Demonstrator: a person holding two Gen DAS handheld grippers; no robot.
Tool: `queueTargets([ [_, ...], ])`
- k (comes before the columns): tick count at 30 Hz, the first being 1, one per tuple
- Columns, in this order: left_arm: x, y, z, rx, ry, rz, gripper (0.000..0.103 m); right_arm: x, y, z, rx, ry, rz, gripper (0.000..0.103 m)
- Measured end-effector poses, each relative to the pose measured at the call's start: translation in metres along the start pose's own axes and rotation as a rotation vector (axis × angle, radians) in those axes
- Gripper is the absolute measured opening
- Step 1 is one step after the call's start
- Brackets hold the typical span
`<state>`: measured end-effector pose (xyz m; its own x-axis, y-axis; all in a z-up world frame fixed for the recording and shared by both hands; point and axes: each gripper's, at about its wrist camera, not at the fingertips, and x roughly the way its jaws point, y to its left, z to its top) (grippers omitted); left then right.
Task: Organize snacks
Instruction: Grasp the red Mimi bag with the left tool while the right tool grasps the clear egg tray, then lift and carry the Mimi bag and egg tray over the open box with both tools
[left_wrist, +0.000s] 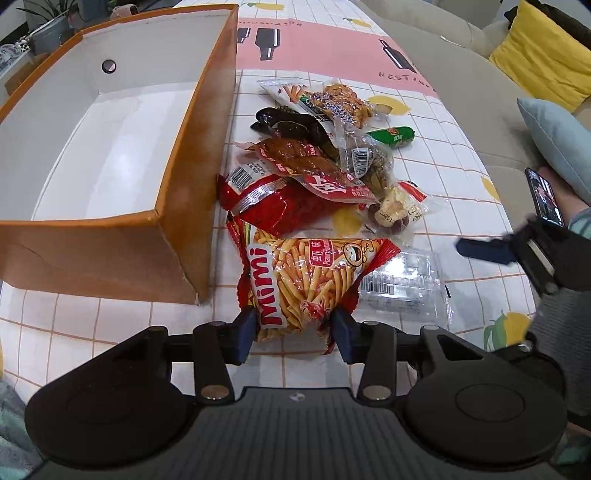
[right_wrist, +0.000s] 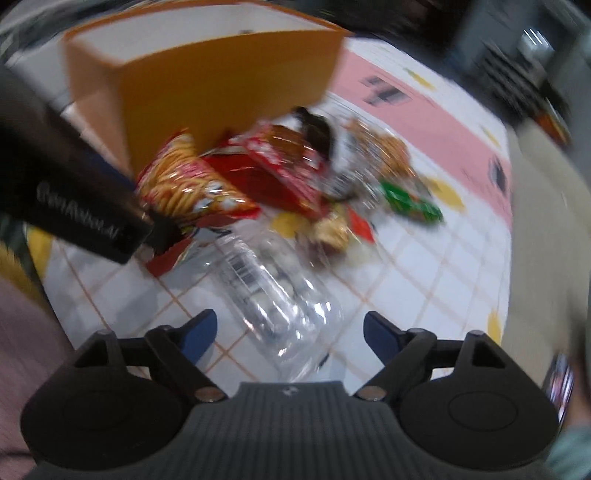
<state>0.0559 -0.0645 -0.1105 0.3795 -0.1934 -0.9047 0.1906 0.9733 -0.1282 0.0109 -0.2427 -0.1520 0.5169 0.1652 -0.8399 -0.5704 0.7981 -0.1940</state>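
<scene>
Barely begun: orange box (left_wrist: 110, 155) empty; left gripper (left_wrist: 293, 332) jaws clamp the Mimi bag (left_wrist: 306, 280); right gripper (right_wrist: 290, 332) jaws wide, seemingly over clear packet (right_wrist: 273, 295).

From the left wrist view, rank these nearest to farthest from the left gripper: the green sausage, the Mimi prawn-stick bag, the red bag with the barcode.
1. Mimi prawn-stick bag: between the left gripper pads, gripped at its near end.
2. Red bag with the barcode: just beyond it, beside the orange box.
3. Green sausage: farthest, at the pile's far right.
</scene>
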Motion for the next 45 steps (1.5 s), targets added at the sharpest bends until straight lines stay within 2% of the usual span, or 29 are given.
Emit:
queueTargets([
  [2,0.000,0.000,0.000,-0.005,0.000,-0.003,0.050,0.006,-0.001,0.000,-0.068,-0.018,0.012,0.084],
  [4,0.000,0.001,-0.001,-0.010,0.001,-0.007,0.050,0.014,-0.009,0.001,-0.085,-0.025,0.036,0.084],
  [10,0.001,0.002,-0.001,-0.021,0.002,-0.019,0.050,0.026,-0.028,0.005,0.035,-0.024,0.155,0.084],
  [13,0.001,0.003,0.000,-0.025,0.002,-0.024,0.050,0.028,-0.028,0.006,0.078,0.000,0.199,0.079],
  [17,-0.002,0.003,0.000,-0.031,-0.002,-0.030,0.050,0.022,-0.023,0.006,0.140,0.039,0.177,0.063],
  [23,-0.008,-0.002,-0.001,-0.022,-0.007,-0.050,0.049,0.006,-0.019,0.001,0.243,0.108,0.166,0.058],
  [27,-0.021,-0.005,-0.001,-0.030,-0.024,-0.057,0.047,-0.006,-0.027,-0.003,0.339,0.113,0.167,0.057],
  [37,-0.058,-0.003,0.004,-0.037,-0.118,-0.064,0.041,-0.039,-0.026,0.002,0.416,0.026,0.163,0.055],
  [45,-0.099,0.011,0.016,-0.080,-0.233,-0.086,0.041,-0.064,-0.027,0.029,0.401,-0.100,0.155,0.054],
])
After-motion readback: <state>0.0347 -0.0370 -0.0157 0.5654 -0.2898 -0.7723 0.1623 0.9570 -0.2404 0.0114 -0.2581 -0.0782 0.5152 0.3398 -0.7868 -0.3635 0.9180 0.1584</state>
